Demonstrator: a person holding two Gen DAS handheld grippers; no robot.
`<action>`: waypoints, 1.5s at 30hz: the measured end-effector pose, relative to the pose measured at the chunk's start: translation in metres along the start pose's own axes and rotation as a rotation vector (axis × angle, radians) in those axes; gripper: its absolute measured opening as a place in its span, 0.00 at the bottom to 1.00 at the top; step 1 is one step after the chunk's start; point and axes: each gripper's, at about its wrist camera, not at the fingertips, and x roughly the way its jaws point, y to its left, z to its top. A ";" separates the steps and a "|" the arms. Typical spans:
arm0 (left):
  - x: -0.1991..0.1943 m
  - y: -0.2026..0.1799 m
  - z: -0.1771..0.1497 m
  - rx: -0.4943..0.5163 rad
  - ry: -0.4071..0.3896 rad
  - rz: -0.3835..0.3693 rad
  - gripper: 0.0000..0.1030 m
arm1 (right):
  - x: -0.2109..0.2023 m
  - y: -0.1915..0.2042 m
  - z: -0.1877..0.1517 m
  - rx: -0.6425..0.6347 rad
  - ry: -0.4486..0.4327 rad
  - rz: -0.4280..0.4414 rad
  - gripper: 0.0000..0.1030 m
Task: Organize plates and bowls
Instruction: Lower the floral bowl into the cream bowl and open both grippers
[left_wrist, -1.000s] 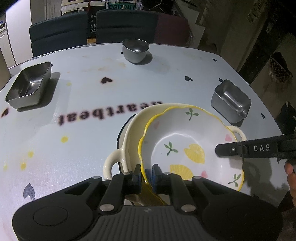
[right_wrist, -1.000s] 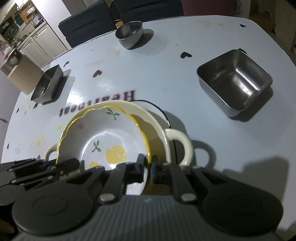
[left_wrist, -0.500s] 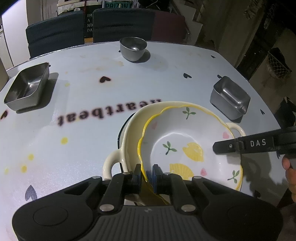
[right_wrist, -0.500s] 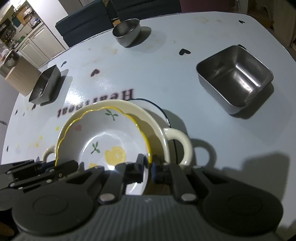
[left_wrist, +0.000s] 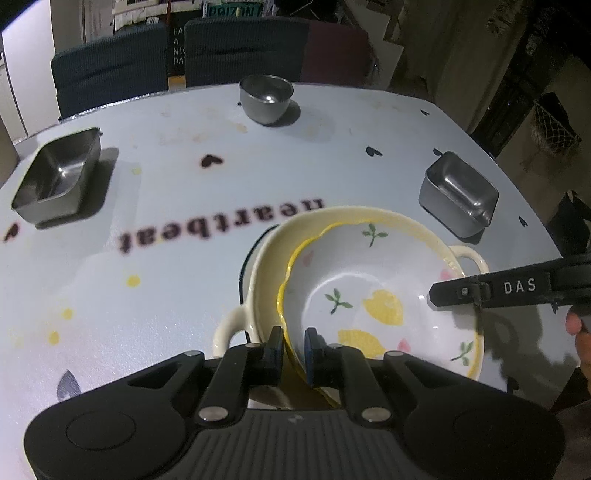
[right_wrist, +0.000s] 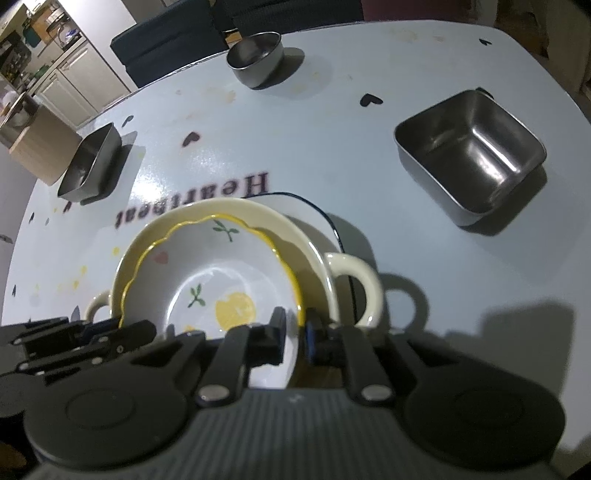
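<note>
Centre of the pale blue heart-printed table (left_wrist: 177, 280): a white scalloped yellow-rimmed bowl with lemon print (left_wrist: 373, 295) sits nested in a cream two-handled ceramic bowl (left_wrist: 266, 258), itself on a white dark-rimmed plate (right_wrist: 317, 221). Left claw (left_wrist: 294, 349): nearly closed, pads clamping the lemon bowl's near rim. Right claw (right_wrist: 293, 332): jaws have just been opening, standing narrowly apart astride the opposite rim, which remains between them; pad contact cannot be told. Periphery: two rectangular steel containers (left_wrist: 55, 181) (right_wrist: 471, 155) and a round steel bowl (left_wrist: 266, 96), well apart from the stack.
</note>
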 end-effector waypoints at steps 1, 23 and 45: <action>0.000 0.002 0.000 -0.009 0.002 -0.006 0.13 | -0.001 0.001 0.000 -0.003 -0.005 -0.003 0.18; -0.001 0.000 -0.001 -0.025 0.028 -0.022 0.13 | -0.008 -0.007 0.000 0.000 -0.028 0.003 0.13; -0.023 -0.007 0.002 -0.034 0.009 -0.007 0.28 | -0.029 0.005 -0.005 -0.078 -0.094 0.018 0.31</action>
